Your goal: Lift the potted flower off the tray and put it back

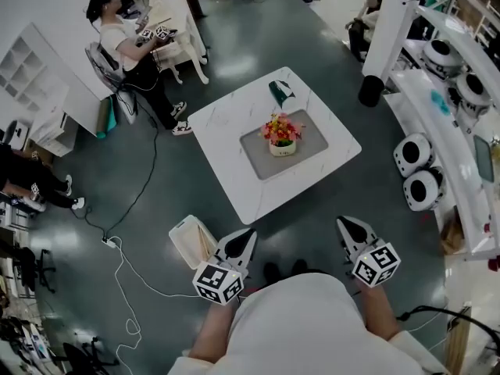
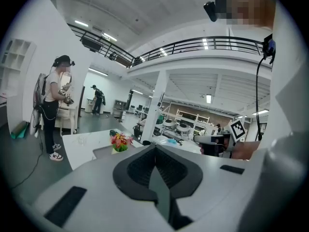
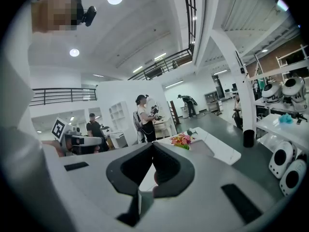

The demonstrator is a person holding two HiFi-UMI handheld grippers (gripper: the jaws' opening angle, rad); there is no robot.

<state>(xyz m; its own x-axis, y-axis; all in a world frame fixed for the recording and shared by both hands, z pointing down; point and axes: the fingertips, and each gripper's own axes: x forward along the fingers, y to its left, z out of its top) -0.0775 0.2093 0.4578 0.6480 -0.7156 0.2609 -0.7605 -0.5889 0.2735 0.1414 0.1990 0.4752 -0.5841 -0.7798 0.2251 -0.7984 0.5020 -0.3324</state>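
The potted flower (image 1: 281, 133), pink and yellow blooms in a small cream pot, stands on the grey tray (image 1: 258, 151) on a white square table (image 1: 226, 123). Both grippers are held close to my body, well short of the table's near edge. My left gripper (image 1: 245, 237) is shut with nothing between its jaws. My right gripper (image 1: 348, 226) is shut and empty too. In the left gripper view, the closed tips (image 2: 155, 147) point past the flower (image 2: 119, 141), which lies left of them. In the right gripper view, the flower (image 3: 181, 140) sits just right of the closed tips (image 3: 153, 144).
A dark green object (image 1: 281, 92) lies at the table's far corner. A white box (image 1: 191, 242) stands on the floor by my left gripper, with a cable (image 1: 125, 264) beside it. White round machines (image 1: 414, 170) line the right side. Another person (image 1: 129, 41) stands at the far left.
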